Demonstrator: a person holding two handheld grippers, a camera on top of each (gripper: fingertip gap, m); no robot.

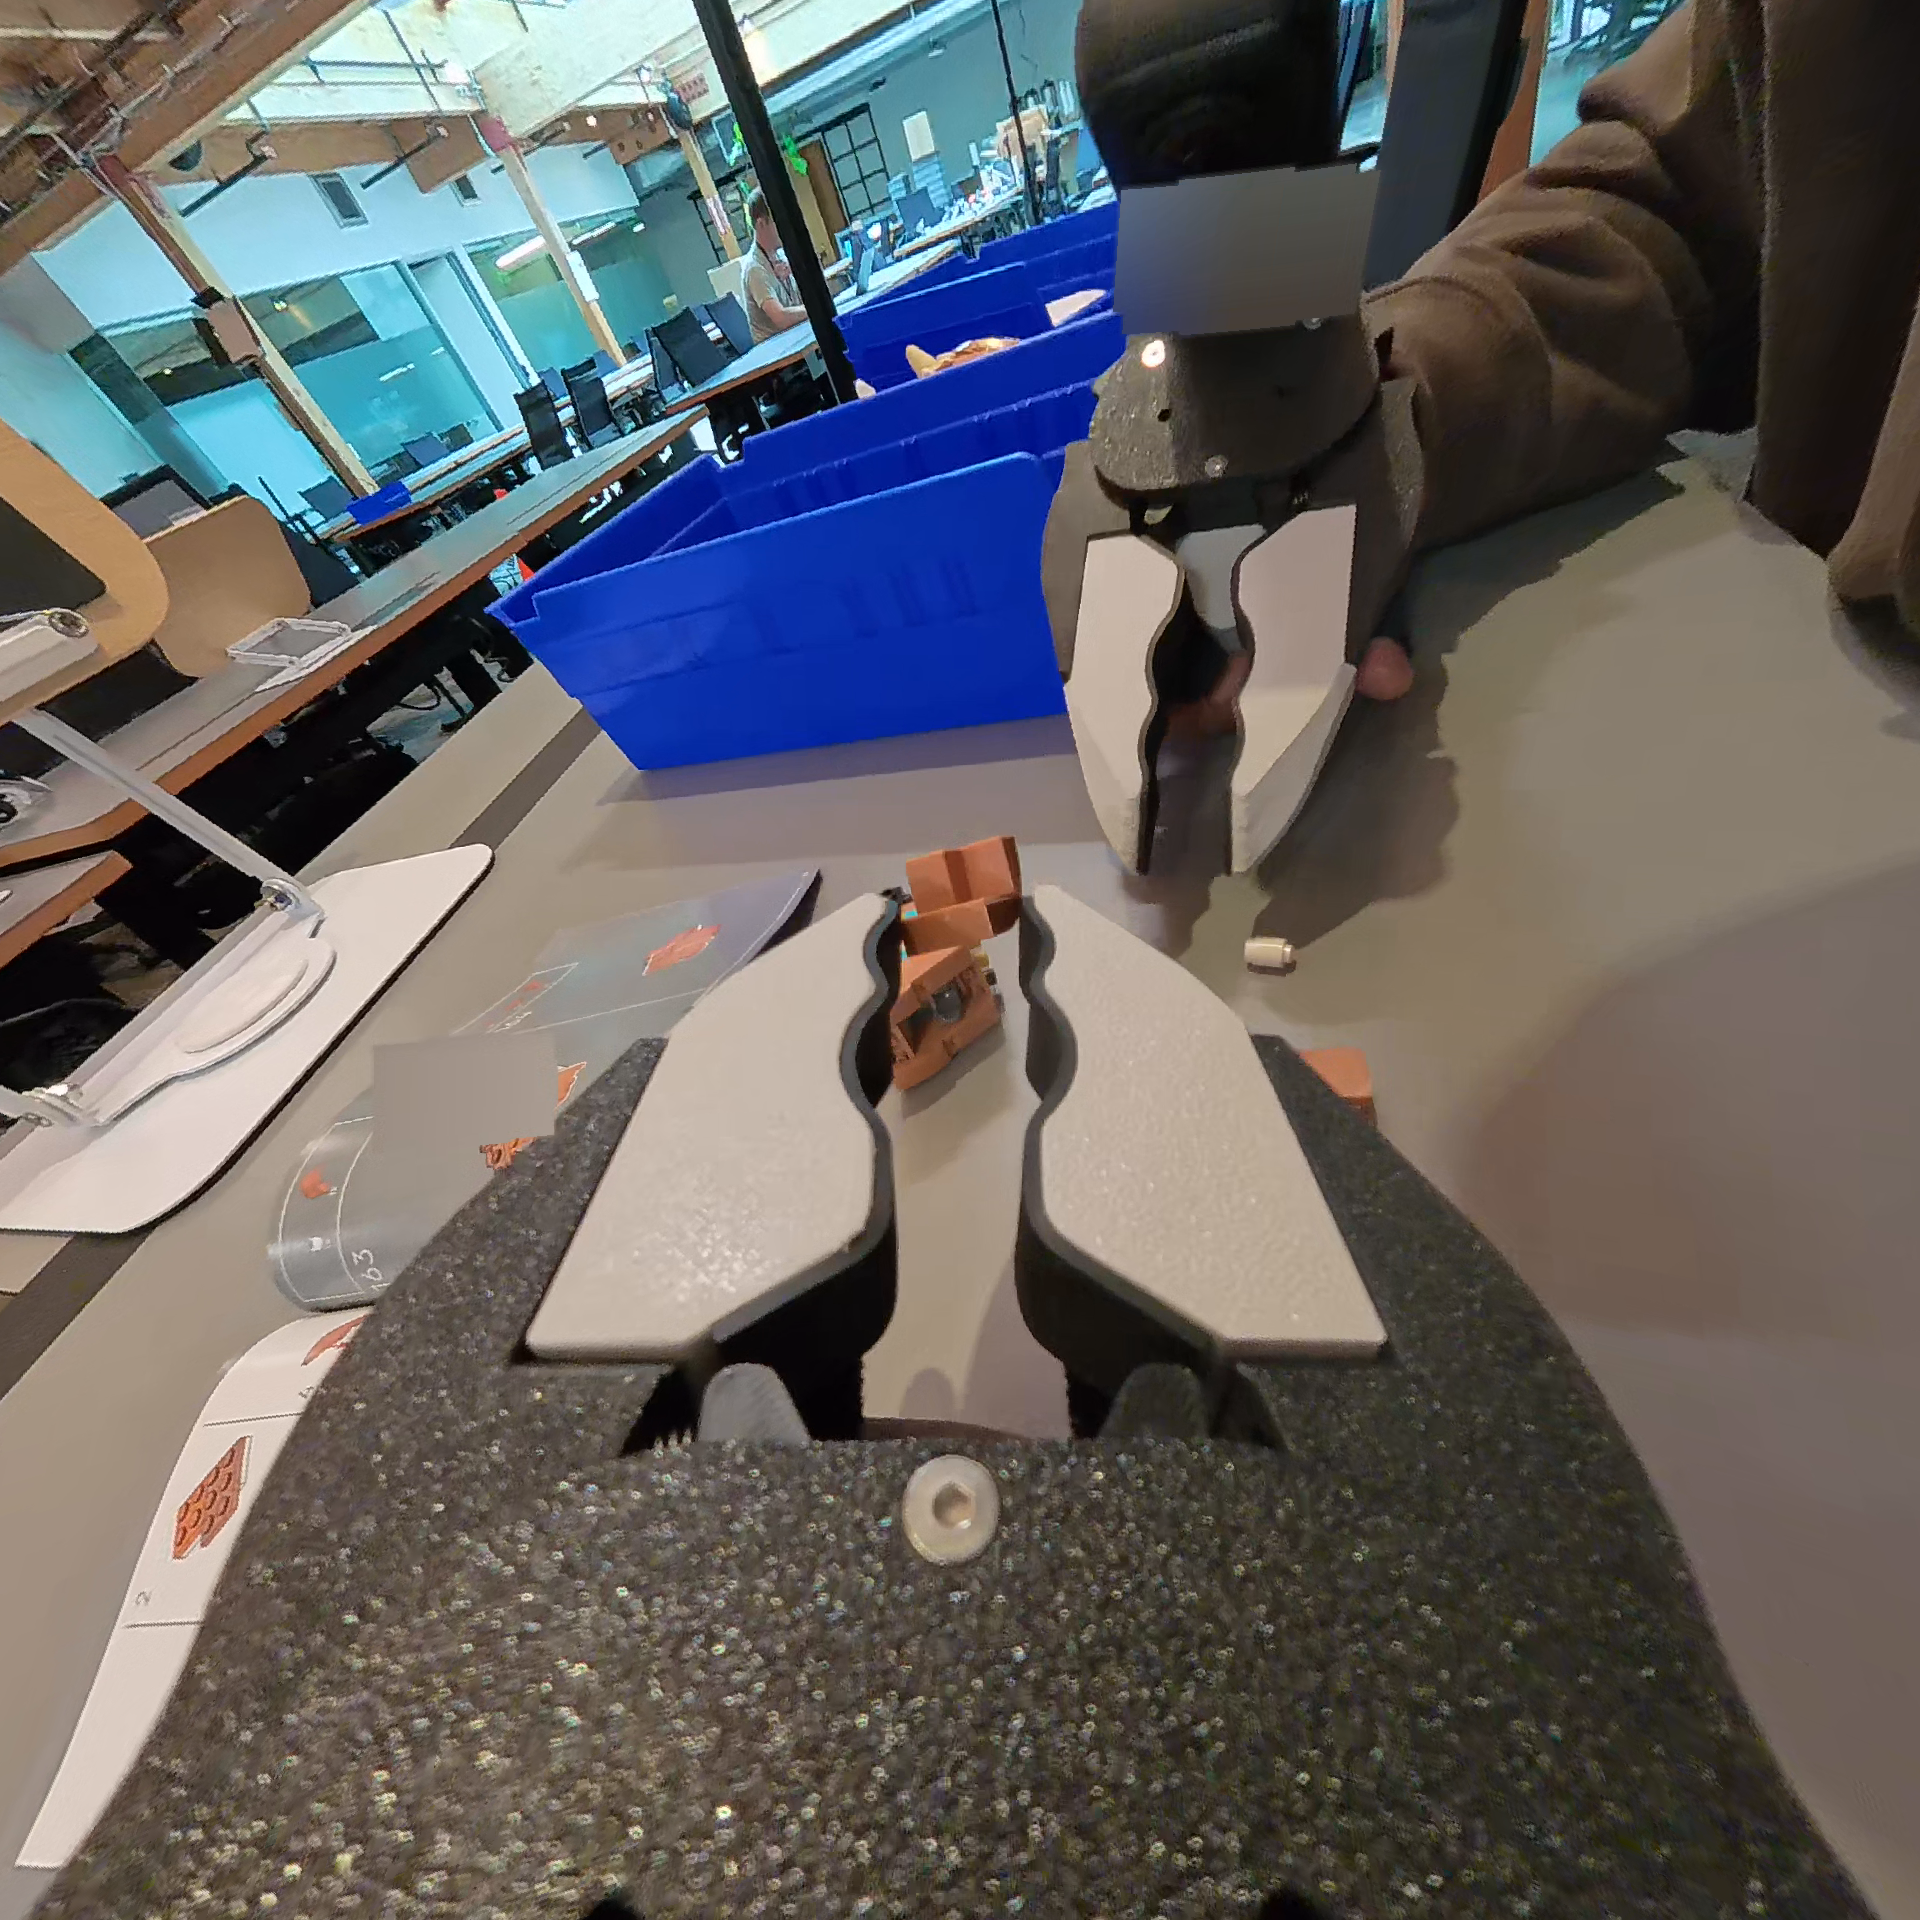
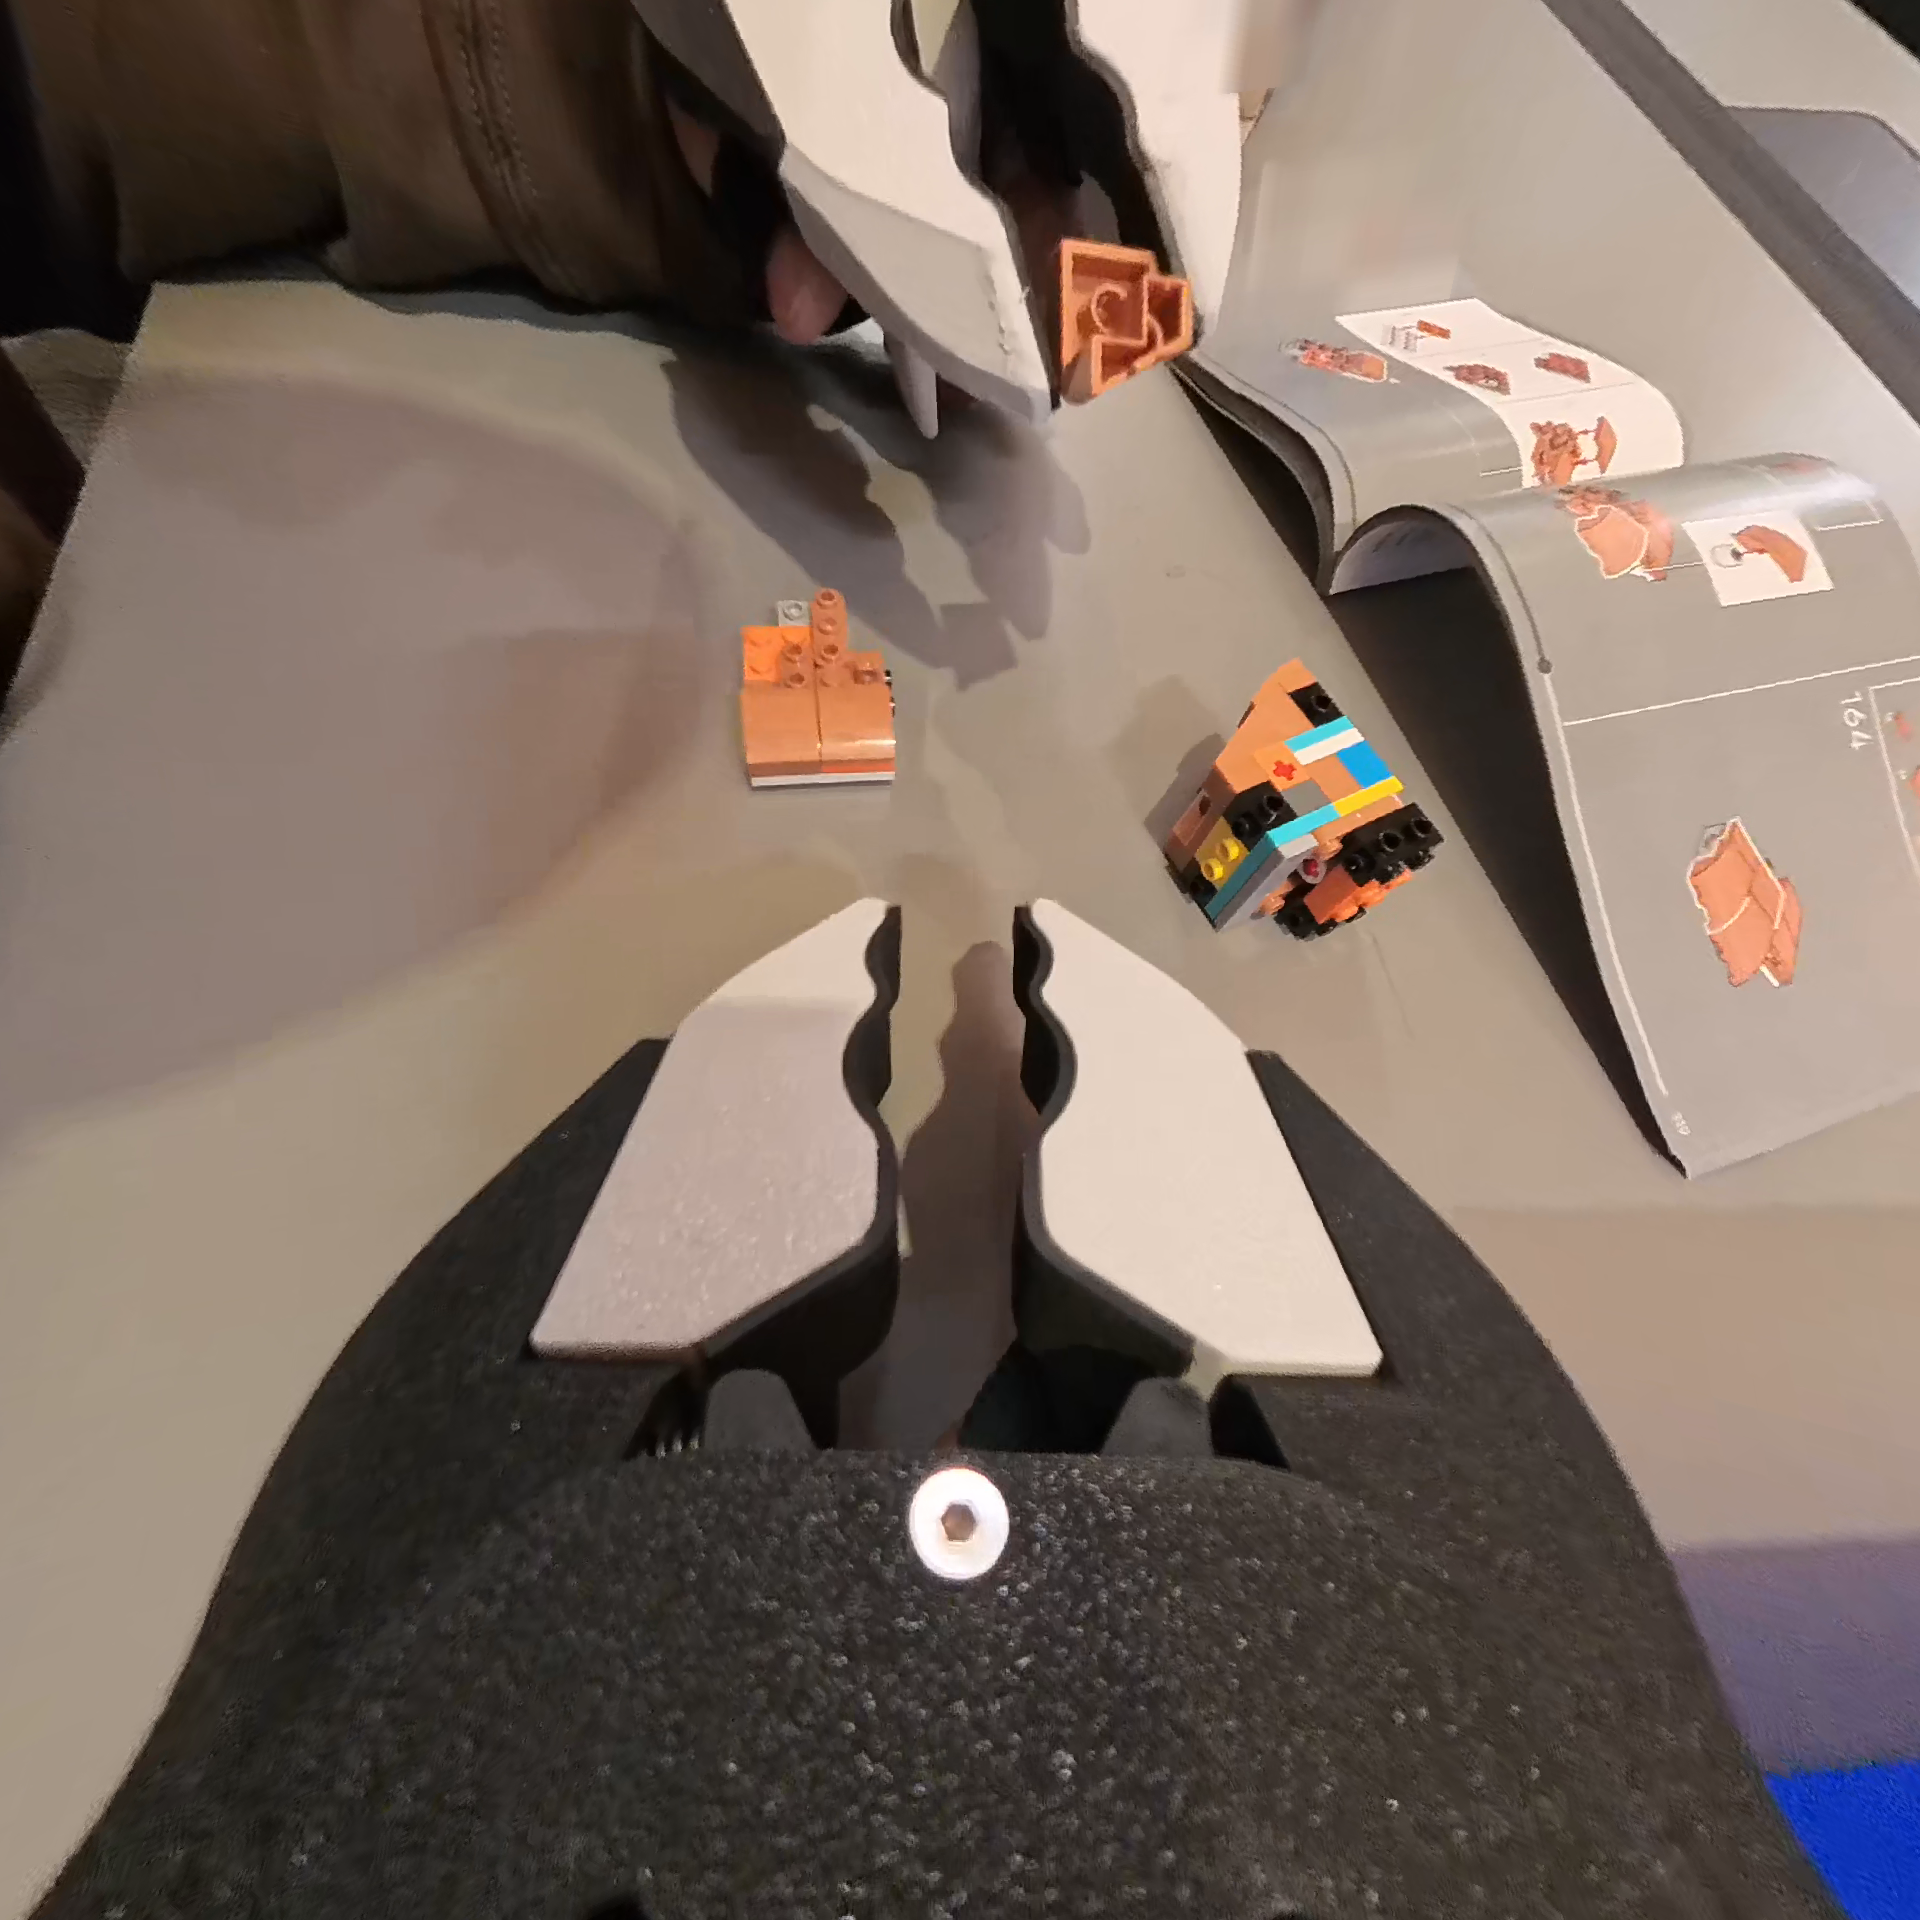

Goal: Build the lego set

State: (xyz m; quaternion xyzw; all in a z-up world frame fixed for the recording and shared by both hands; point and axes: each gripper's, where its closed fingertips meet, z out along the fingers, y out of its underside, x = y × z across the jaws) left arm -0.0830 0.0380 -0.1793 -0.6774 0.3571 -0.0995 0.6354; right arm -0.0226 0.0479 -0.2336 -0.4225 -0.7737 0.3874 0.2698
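My left gripper (image 1: pixel 961 906) is shut on a small brown lego piece (image 1: pixel 964 873) at its fingertips and holds it above the grey table. In the right wrist view the same gripper (image 2: pixel 1117 348) comes in from the top with the brown piece (image 2: pixel 1117 312) showing its hollow underside. A multi-coloured lego build (image 2: pixel 1288 810) lies tilted on the table; it also shows between my left fingers (image 1: pixel 935 1023). A flat orange-brown sub-build (image 2: pixel 819 707) sits on the table left of it. My right gripper (image 2: pixel 956 920) is open and empty above the table; it also shows in the left wrist view (image 1: pixel 1193 862).
An open instruction booklet (image 2: pixel 1558 540) lies to the right of the builds, and shows in the left wrist view (image 1: pixel 665 966). A tiny white round piece (image 1: pixel 1270 954) lies near my right gripper. Blue bins (image 1: pixel 831 623) stand at the table's far side. A white lamp base (image 1: pixel 208 1039) sits on the left. My right fingertips sit around 9 centimeters from my left ones.
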